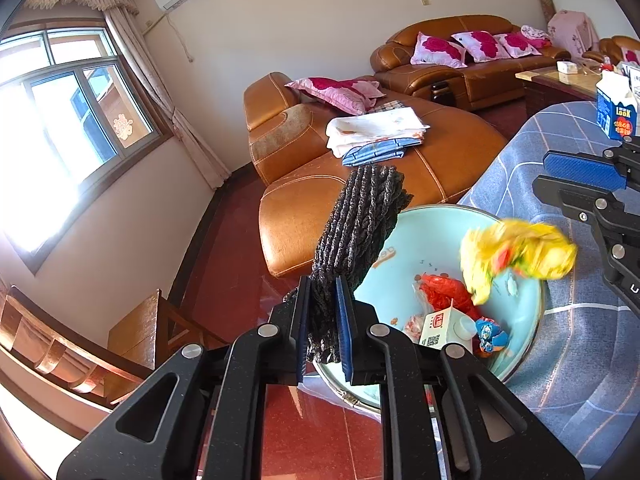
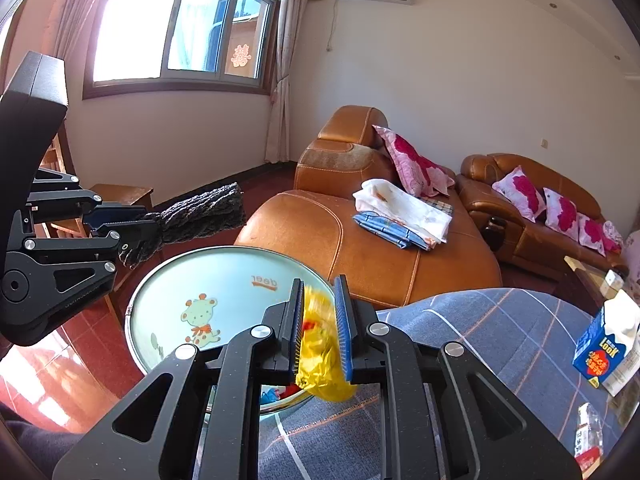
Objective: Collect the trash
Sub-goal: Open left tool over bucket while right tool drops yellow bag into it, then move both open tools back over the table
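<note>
The yellow wrapper [image 2: 320, 344], blurred and loose between the right gripper [image 2: 318, 330]'s slackly parted jaws, hangs over the basin [image 1: 516, 344] rim at six o'clock and may fall outside, while the left gripper [image 1: 324, 320] pinches a dark knitted cloth [image 1: 356, 236].

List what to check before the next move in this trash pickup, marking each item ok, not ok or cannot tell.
1. Wrapper free of the right hand-held gripper: ok; in the left view it is blurred and lies below the fingers.
2. Wrapper over the basin: ok.
3. Left hand-held gripper gripping the cloth: ok; the pads press on it.
4. All trash collected: not ok; a carton stands on the cover.
5. Basin firmly supported: cannot tell.
</note>
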The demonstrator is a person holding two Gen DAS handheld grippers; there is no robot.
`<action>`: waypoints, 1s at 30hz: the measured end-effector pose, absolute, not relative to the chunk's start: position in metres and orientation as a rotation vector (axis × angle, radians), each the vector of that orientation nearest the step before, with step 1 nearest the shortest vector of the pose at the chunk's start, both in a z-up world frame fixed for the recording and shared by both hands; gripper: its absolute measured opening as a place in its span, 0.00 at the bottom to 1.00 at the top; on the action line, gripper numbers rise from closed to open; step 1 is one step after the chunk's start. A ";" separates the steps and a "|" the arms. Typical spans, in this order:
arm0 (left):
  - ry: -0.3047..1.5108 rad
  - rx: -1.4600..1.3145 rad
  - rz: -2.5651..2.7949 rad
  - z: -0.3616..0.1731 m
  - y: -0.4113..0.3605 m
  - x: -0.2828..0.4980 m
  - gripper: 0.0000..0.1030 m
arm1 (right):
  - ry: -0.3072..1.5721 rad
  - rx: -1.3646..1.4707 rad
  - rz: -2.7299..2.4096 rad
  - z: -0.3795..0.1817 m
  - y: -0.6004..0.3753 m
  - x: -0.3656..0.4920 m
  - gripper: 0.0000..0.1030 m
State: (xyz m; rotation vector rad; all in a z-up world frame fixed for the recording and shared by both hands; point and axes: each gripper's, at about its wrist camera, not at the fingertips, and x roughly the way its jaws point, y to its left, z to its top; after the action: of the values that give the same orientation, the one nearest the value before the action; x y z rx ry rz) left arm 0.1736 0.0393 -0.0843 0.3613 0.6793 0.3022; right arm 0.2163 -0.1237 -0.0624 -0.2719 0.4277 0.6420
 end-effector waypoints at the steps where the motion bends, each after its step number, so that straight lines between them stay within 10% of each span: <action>1: 0.680 0.362 0.302 -0.085 0.039 0.173 0.24 | 0.427 -0.272 0.640 -0.062 -0.123 0.216 0.24; 4: 0.672 0.360 0.310 -0.085 0.039 0.172 0.46 | 0.421 -0.274 0.635 -0.061 -0.123 0.214 0.26; 30: 0.667 0.365 0.288 -0.088 0.032 0.170 0.57 | 0.416 -0.272 0.570 -0.059 -0.125 0.216 0.37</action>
State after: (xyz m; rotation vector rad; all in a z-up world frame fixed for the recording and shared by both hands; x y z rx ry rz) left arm 0.1700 0.0324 -0.0876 0.3646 0.6668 0.2885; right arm 0.2159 -0.1253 -0.0593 -0.2716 0.4158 0.5704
